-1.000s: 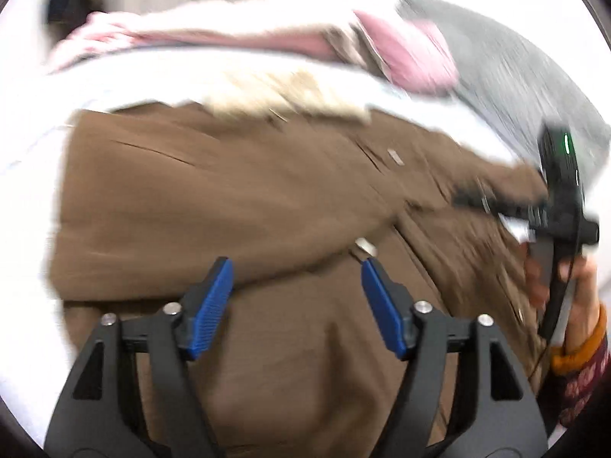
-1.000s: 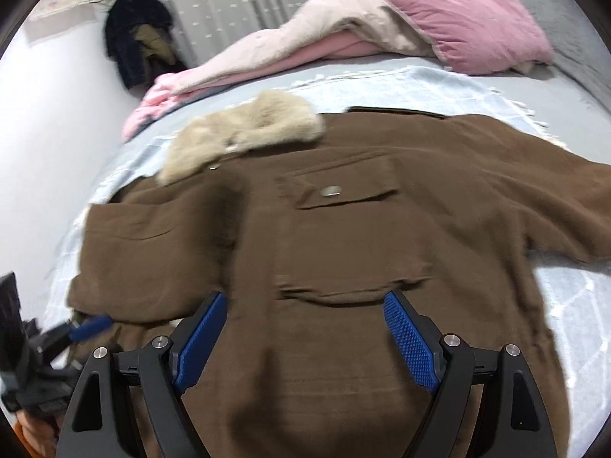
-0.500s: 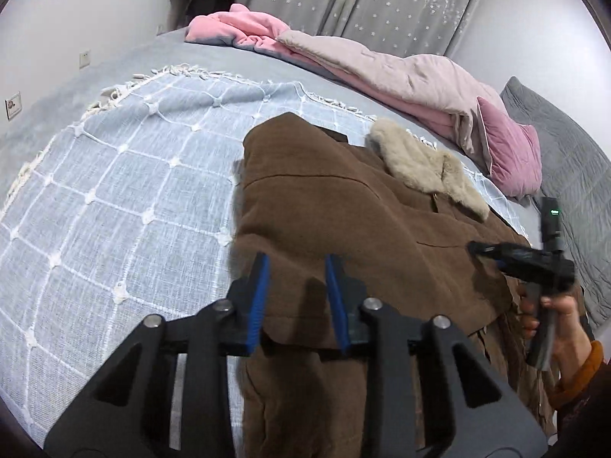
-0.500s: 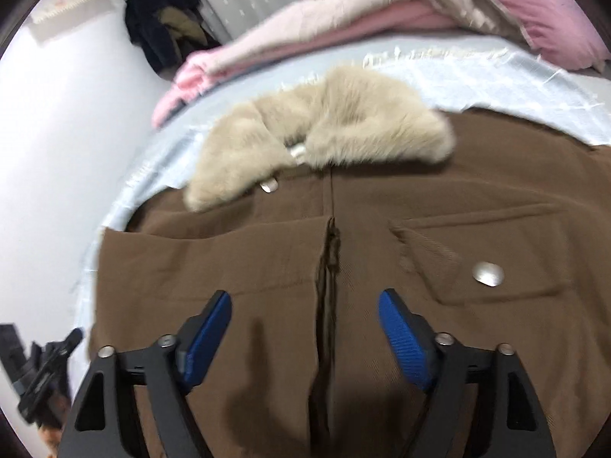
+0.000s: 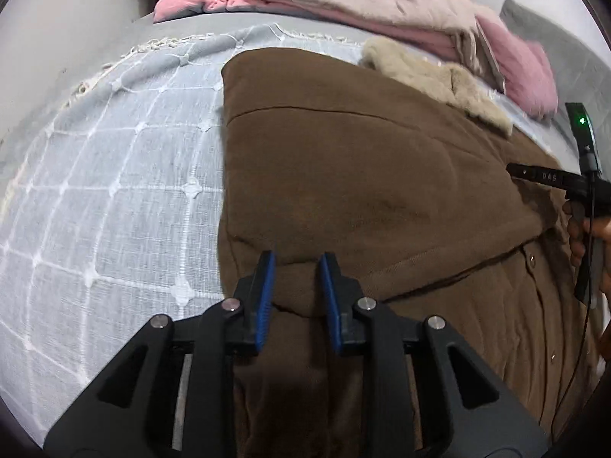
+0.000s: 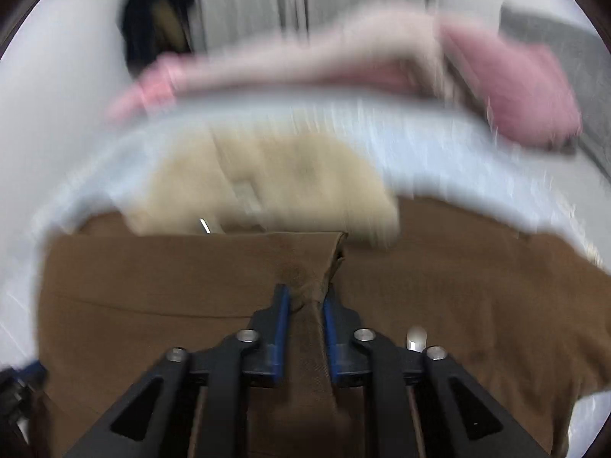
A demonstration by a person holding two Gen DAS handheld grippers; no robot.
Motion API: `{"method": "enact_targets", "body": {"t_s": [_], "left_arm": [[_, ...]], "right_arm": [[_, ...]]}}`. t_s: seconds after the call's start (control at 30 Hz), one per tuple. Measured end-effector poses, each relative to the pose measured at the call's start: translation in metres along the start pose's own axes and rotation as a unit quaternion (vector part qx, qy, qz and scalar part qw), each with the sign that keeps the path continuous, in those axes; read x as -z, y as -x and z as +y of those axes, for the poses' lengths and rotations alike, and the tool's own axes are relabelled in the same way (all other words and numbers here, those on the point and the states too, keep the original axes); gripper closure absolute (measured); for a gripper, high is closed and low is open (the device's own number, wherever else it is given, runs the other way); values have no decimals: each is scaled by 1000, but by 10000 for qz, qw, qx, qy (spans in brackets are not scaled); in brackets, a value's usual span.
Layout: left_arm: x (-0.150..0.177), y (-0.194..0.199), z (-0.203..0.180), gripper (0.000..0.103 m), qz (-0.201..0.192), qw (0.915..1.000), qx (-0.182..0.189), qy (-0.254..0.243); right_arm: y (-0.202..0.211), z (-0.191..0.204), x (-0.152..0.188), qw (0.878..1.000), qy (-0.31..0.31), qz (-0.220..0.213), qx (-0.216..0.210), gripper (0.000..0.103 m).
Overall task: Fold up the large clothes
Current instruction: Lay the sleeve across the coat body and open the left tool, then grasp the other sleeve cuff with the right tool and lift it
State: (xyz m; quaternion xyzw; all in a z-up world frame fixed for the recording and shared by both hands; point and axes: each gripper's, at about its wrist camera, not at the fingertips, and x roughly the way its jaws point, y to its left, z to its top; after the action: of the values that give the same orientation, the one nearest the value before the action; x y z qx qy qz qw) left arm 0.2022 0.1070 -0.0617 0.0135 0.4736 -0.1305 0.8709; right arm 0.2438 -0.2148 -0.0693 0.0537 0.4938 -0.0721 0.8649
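1. left wrist view: the left gripper (image 5: 296, 294) has its blue pads drawn in on a fold of the brown coat (image 5: 362, 175), and cloth bunches up between them.
2. the coat lies spread on the pale blue blanket (image 5: 114, 175) that covers the bed, with a sleeve or side panel folded over onto the body so that its left edge runs straight up the blanket.
3. the coat's beige fur collar (image 5: 431, 72) sits at the far end, near the bed's far edge, just in front of a heap of pink and cream bedding (image 5: 362, 4).
4. a pink pillow (image 5: 523, 68) lies at the far right of that heap, beside a grey cover.
5. at the right edge of this view the right gripper (image 5: 530, 171) shows from the side over the coat, held by a hand (image 5: 588, 236).
6. right wrist view: this picture is blurred, but the right gripper's jaws are closed on a pinched ridge of brown coat cloth just below the fur collar.
7. bare blanket shows to the left of the coat, up to the fringed edge.
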Motion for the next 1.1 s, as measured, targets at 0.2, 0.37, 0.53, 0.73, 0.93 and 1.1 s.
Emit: {"method": "enact_targets", "body": {"t_s": [0.2, 0.37, 0.53, 0.73, 0.93, 1.1], "left_arm": [[-1, 10, 0, 73, -55, 10000, -63, 7], [-7, 38, -2, 18, -304, 9987, 90, 405], [-9, 47, -6, 13, -215, 9949, 475, 863], [-4, 43, -14, 12, 53, 9913, 690, 1118], [-2, 50, -19, 12, -81, 9902, 719, 1191], [-2, 48, -24, 12, -116, 9917, 619, 1118]], "right_arm": [[25, -12, 15, 9992, 297, -258, 88, 55], [67, -61, 26, 9990, -165, -415, -89, 36], [125, -145, 46, 9951, -805, -523, 238, 34], [192, -268, 71, 9739, -1864, -787, 1025, 30], [241, -380, 106, 9357, -2990, -944, 1617, 27], [253, -435, 130, 9123, -3552, -870, 1843, 27]]}}
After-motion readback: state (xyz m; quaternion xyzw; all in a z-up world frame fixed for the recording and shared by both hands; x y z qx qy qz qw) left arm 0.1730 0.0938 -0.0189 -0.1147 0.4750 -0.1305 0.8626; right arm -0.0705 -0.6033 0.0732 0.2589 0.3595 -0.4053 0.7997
